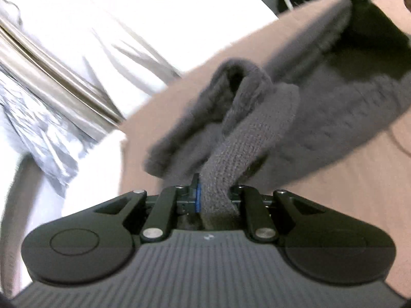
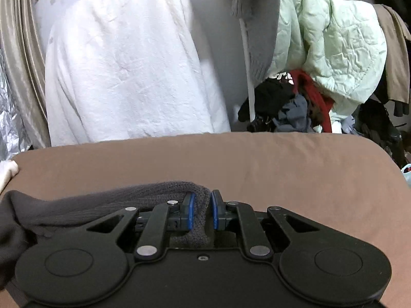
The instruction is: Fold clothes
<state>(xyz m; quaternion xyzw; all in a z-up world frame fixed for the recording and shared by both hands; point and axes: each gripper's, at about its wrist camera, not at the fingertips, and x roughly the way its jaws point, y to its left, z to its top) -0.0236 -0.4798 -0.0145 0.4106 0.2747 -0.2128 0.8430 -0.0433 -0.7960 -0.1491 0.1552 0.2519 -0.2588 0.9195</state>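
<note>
Left wrist view: the left gripper (image 1: 214, 195) fills the lower part of the frame, and its jaws are seen clamped on a band of the grey knit (image 1: 295, 118), which passes between them at lower centre. From the jaws the knit rises toward the centre of the frame, where a rolled, tube-like fold is formed, and a wider portion spreads to the upper right, part of it lifted off the surface. The knit lies over a brown sheet (image 1: 346, 184) that covers the right half of the frame. A white cloth (image 1: 128, 12) occupies the upper left, crossed by a shiny metal bar (image 1: 51, 84) running diagonally, with crinkled silver foil (image 1: 38, 133) below it at the left edge. The picture is blurred, so finer detail cannot be told. Right wrist view: the right gripper (image 2: 203, 214) is seen at lower centre, its blue-padded jaws closed on a small bunch of the same knit (image 2: 90, 205), which trails from the jaws toward the lower left over the gripper body and onto the sheet (image 2: 282, 169). The sheet spans the middle of the frame from edge to edge. Behind it, a white cover (image 2: 128, 64) is draped over something tall at upper left, a pale green quilted jacket (image 2: 328, 46) hangs at upper right, and a heap of dark and red clothes (image 2: 295, 102) lies beneath the jacket. Folded beige fabric (image 2: 20, 64) stands along the left edge.
</note>
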